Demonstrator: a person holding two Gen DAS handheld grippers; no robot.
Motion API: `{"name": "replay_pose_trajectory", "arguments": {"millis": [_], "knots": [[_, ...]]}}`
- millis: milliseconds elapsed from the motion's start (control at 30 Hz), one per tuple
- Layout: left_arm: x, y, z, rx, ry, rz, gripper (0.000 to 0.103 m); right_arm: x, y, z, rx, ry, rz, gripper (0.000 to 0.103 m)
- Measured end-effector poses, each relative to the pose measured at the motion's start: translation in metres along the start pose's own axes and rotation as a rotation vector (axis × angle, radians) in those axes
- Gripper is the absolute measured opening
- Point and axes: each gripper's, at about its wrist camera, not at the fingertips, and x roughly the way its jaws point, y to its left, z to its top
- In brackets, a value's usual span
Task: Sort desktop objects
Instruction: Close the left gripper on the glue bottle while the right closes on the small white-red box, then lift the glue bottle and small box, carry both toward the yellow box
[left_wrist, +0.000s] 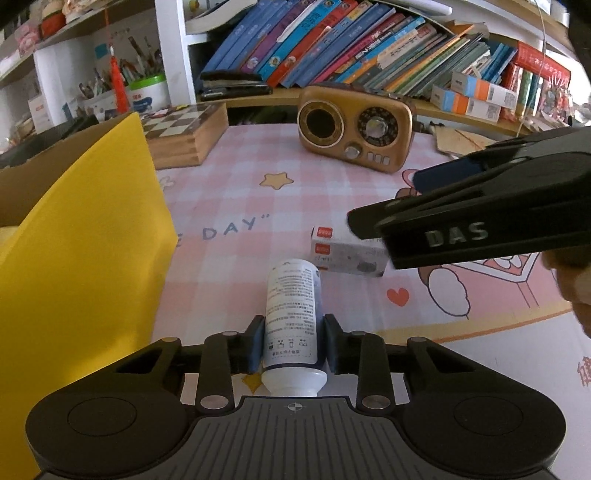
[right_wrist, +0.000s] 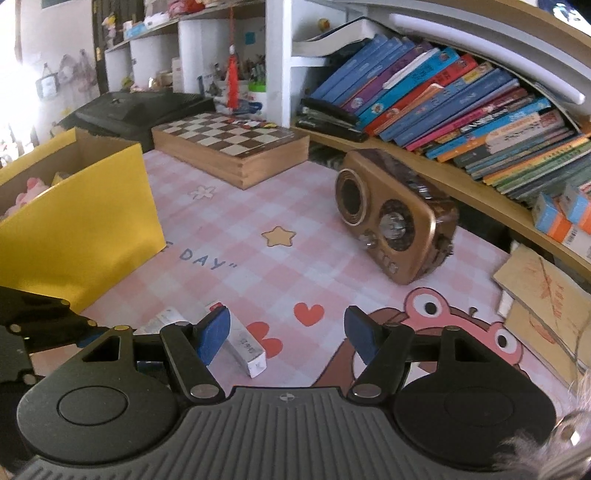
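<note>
Left gripper (left_wrist: 293, 341) clamping bottle (left_wrist: 293, 306), right gripper (right_wrist: 286, 332) agape

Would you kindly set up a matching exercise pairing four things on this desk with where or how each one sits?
Things:
1. white bottle
2. small white carton
3. gold retro radio
4. yellow box

States:
A. standing at the back, before the bookshelf
B. lying flat on the mat, beside the bottle
C. open-topped, at the left edge
D. clamped in the left claw

Pairs: 1-D, 2-B, 3-A, 4-C
</note>
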Motion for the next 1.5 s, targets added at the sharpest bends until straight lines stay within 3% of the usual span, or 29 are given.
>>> {"name": "replay_pose_trajectory", "arguments": {"millis": [167, 467, 600, 800, 1133, 1500], "knots": [[-0.018, 0.005, -0.011, -0.047, 0.014, -0.004, 0.031, 0.015, 0.009, 0.001, -0.042, 0.028, 0.039, 0.063], [-0.053, 0.01, -0.029, -0.12, 0.004, -0.021, 0.031, 0.042, 0.022, -0.002, -0.141, 0.111, 0.119, 0.033], [-0.064, 0.01, -0.03, -0.142, -0.009, -0.041, 0.031, 0.042, 0.021, -0.003, -0.139, 0.113, 0.168, 0.014], [-0.078, 0.01, -0.024, -0.144, -0.047, -0.066, 0.031, 0.031, 0.025, -0.006, -0.112, 0.097, 0.142, 0.013], [-0.108, 0.012, -0.02, -0.116, -0.117, -0.15, 0.031, -0.039, 0.02, -0.016, 0.058, 0.035, 0.082, 0.013], [-0.14, 0.026, -0.043, -0.082, -0.144, -0.261, 0.031, -0.103, 0.042, -0.047, 0.157, 0.025, -0.035, 0.013]]}}
